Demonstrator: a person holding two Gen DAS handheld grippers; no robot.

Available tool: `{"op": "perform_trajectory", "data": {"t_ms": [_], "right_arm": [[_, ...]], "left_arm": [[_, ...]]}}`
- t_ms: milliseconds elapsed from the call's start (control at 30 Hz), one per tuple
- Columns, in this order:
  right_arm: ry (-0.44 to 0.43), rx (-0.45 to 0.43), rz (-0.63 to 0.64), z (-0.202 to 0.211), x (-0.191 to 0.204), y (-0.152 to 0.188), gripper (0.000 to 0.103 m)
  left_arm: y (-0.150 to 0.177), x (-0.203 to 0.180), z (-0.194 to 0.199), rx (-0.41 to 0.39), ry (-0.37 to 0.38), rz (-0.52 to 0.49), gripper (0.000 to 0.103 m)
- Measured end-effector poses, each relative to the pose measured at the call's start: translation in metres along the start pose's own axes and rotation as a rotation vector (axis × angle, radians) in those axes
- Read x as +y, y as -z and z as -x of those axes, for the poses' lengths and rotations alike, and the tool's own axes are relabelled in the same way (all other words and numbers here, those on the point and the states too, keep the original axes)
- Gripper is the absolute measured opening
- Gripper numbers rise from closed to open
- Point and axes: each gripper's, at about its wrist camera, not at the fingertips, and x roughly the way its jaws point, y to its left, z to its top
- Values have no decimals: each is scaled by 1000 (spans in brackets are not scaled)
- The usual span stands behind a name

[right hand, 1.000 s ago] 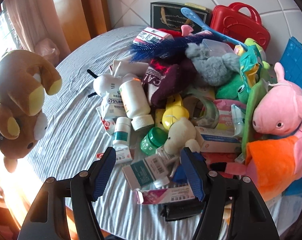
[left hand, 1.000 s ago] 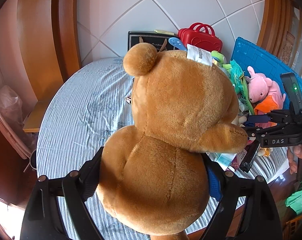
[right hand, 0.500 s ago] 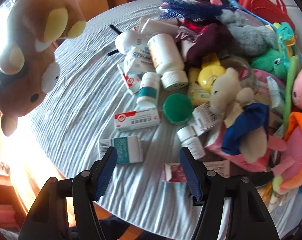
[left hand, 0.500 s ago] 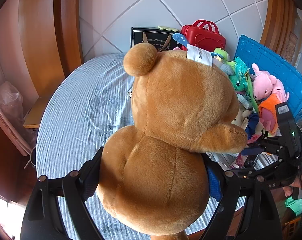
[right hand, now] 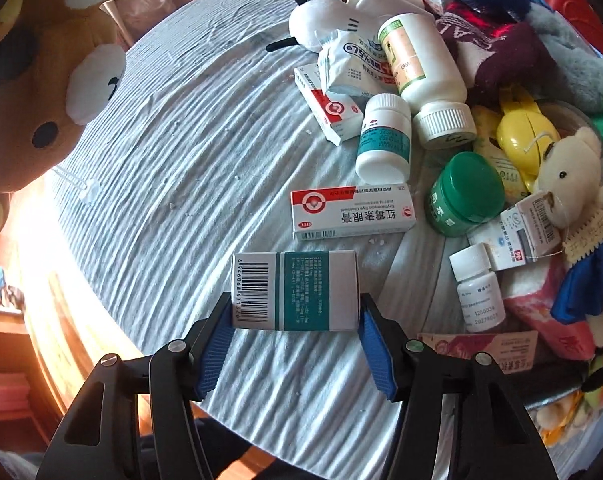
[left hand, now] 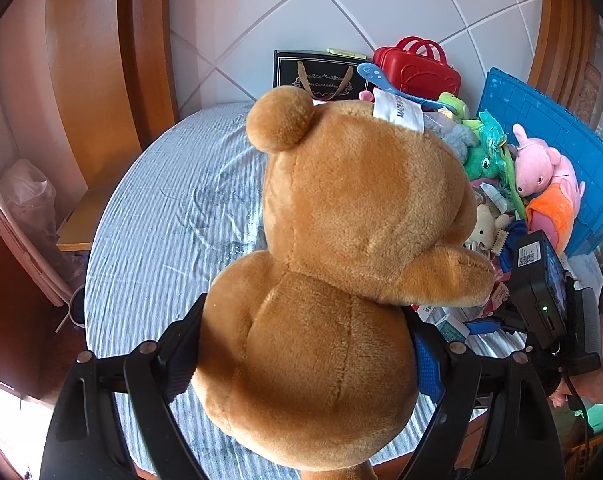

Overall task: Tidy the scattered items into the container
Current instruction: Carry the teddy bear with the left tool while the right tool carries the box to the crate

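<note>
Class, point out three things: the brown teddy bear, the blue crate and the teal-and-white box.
brown teddy bear (left hand: 341, 240), left wrist view, back of head.
blue crate (left hand: 549, 120), left wrist view, inner wall.
teal-and-white box (right hand: 297, 290), right wrist view, top face.

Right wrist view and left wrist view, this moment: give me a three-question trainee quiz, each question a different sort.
1. True or false: the left gripper grips the brown teddy bear by its body.
2. Multiple choice: which thing lies between the right gripper's fingers? A) the green-capped jar B) the teal-and-white barcoded box C) the small white pill bottle
3. Fill in: the pink pig plush lies against the ____ crate.

Key: 1 true. 2 B; the jaws are closing on the box, which lies on the striped cloth. 3 blue.
</note>
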Motion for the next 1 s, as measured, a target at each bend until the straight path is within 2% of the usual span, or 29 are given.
{"op": "perform_trajectory", "data": {"t_ms": [233,400,600,800,1000], "right_arm": [[31,-52,-30,38,-2,0,59],[54,-127,-57,89,-6,3,59],[126,-216,-119,158,-21,7,59],[194,-301,-204,218,-37,28,59],[217,-380,-267,272,-54,52,59]], "left_arm": [[-8,-6,10,-28,5,0,86],[-18,-16,25,-58,8,-5,86],[-36,-36,53,-118,14,-34,86],[-55,-62,74,-153,20,-69,86],[-74,-85,98,-193,22,-89,86]]}}
